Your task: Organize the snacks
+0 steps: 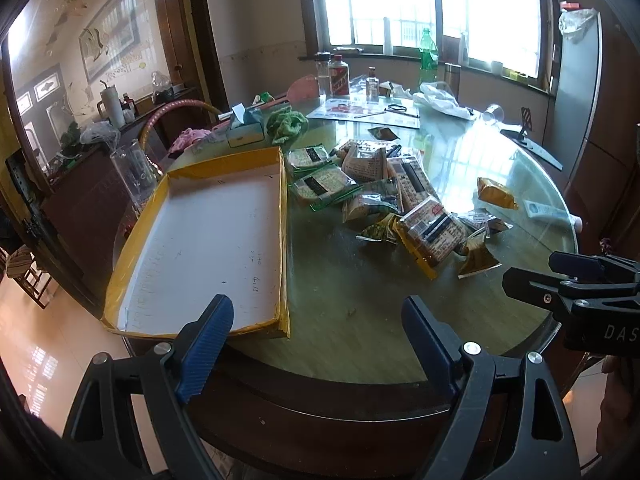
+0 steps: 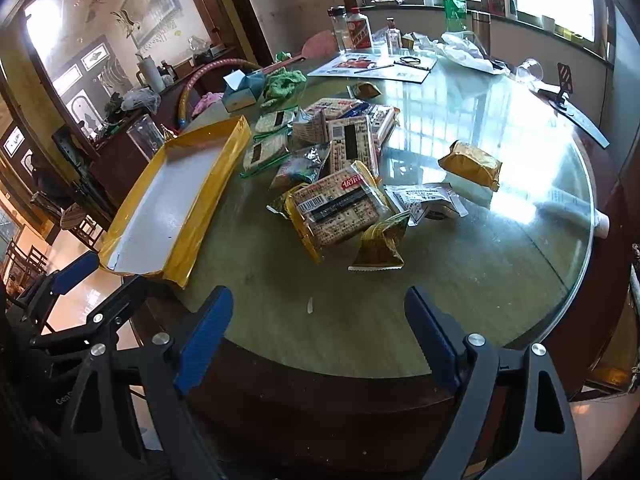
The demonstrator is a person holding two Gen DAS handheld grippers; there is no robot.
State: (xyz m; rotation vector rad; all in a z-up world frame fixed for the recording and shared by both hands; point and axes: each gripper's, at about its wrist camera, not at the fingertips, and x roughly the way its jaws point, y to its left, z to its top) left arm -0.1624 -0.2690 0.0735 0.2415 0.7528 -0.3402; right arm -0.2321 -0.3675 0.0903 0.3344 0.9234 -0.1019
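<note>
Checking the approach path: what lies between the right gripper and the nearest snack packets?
Bare glass tabletop, apart from one small pale scrap. The right wrist view shows the open right gripper short of the gold packet.

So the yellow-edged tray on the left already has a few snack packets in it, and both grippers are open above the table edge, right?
Not quite. The tray holds no snacks; the left wrist view shows its white bottom bare. The snack packets all lie in a pile on the glass table beside it. The rest holds: the left gripper and right gripper are both open.
</note>
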